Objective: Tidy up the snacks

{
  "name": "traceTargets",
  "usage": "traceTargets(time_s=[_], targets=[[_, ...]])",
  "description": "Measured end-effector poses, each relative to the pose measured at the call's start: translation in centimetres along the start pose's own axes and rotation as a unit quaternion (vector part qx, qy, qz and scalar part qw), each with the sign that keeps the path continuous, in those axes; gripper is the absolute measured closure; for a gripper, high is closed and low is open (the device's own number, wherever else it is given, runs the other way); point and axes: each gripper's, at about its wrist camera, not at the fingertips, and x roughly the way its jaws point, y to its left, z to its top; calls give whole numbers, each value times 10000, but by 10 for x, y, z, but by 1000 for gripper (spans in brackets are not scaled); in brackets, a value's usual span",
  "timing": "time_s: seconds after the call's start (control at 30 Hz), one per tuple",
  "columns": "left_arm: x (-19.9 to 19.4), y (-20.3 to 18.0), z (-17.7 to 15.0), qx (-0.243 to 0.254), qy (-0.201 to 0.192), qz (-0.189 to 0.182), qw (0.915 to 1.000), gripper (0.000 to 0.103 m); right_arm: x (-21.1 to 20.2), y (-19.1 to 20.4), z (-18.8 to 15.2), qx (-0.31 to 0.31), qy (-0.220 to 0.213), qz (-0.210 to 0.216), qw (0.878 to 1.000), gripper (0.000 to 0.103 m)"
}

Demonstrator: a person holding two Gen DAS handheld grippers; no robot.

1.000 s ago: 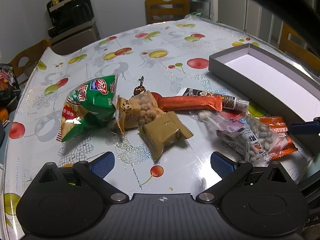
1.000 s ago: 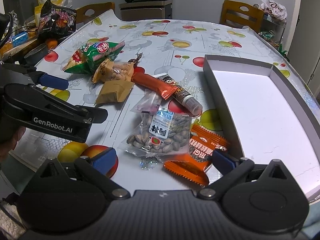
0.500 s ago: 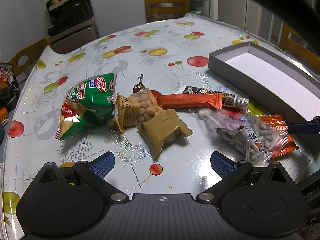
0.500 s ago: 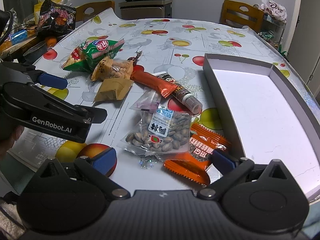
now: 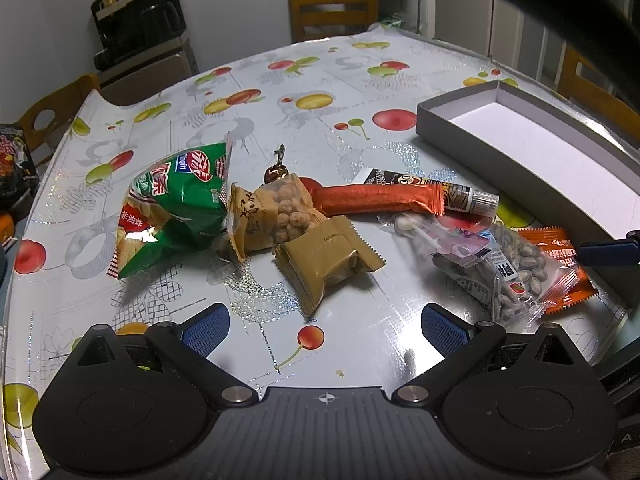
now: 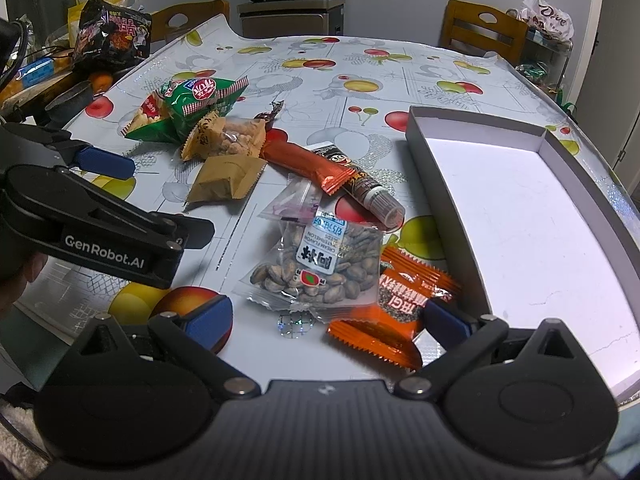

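Snacks lie in a loose row on the fruit-print table. A green chip bag, a clear nut pouch, a tan wrapped cake, a long orange bar, a seed packet and an orange packet are all there. A grey box with a white, empty floor stands to the right. My left gripper hovers open just short of the tan cake. My right gripper is open low over the seed packet and orange packet, holding nothing.
A dark tube lies under the orange bar, and a small foil candy sits behind the nut pouch. Wooden chairs ring the table. A black noodle pack and clutter sit at the left edge.
Both grippers have crept slightly forward toward the snacks. Nothing was picked up and both stay open.
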Motion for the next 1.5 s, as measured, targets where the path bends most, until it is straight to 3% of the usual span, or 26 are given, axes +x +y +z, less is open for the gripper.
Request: traceTargets(time_s=[0.57, 0.7, 1.13, 1.3, 1.5], targets=[[-4, -2, 8, 75, -224, -211, 9995, 0, -2, -4, 5, -125, -220, -72, 9997, 0], [-8, -2, 11, 71, -374, -291, 9989, 0, -6, 1, 8, -320, -358, 114, 9988, 0], [-2, 3, 21, -97, -457, -533, 9975, 0, 39, 6, 27, -246, -405, 48, 9989, 1], [1, 2, 24, -137, -536, -666, 9962, 0, 51, 6, 26, -186, -413, 77, 9989, 10], [11, -4, 32, -200, -616, -1001, 9929, 0, 57, 8, 23, -258, -517, 13, 9983, 31]])
